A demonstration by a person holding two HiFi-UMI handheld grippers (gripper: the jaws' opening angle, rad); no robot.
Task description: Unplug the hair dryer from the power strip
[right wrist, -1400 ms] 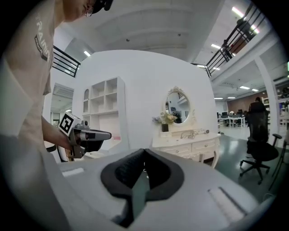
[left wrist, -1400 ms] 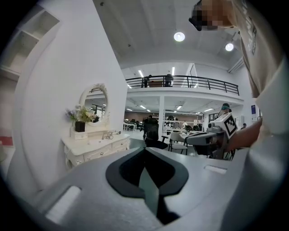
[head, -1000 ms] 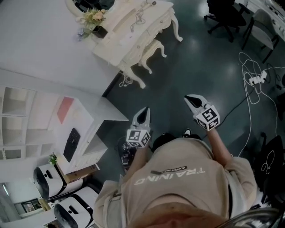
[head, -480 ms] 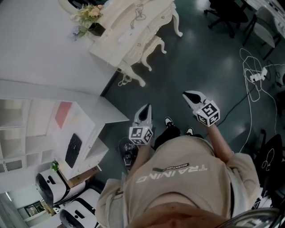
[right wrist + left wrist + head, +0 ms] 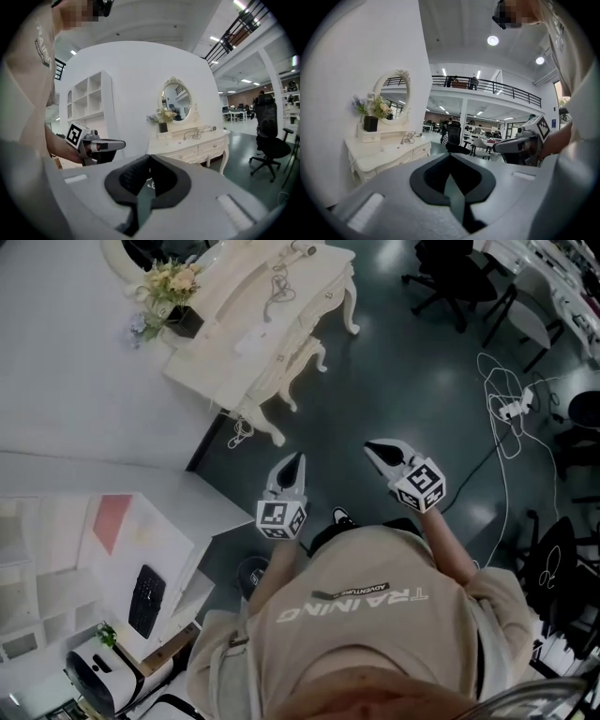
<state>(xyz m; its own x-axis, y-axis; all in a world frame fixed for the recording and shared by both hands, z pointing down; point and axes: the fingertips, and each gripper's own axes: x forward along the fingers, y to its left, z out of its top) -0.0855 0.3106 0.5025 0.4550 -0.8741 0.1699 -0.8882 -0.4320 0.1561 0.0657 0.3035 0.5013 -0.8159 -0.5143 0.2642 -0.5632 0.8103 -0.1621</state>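
My left hand-held gripper [image 5: 296,461] and right hand-held gripper [image 5: 373,448] were closed, empty; the table [image 5: 214,345], upper left, needed a steady approach first.

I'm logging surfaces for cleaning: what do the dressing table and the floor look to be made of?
The dressing table looks like cream-painted wood with a satin finish, going by its carved curved legs and its drawers. The floor is probably sealed concrete or dark resin: seamless, with soft light glare.
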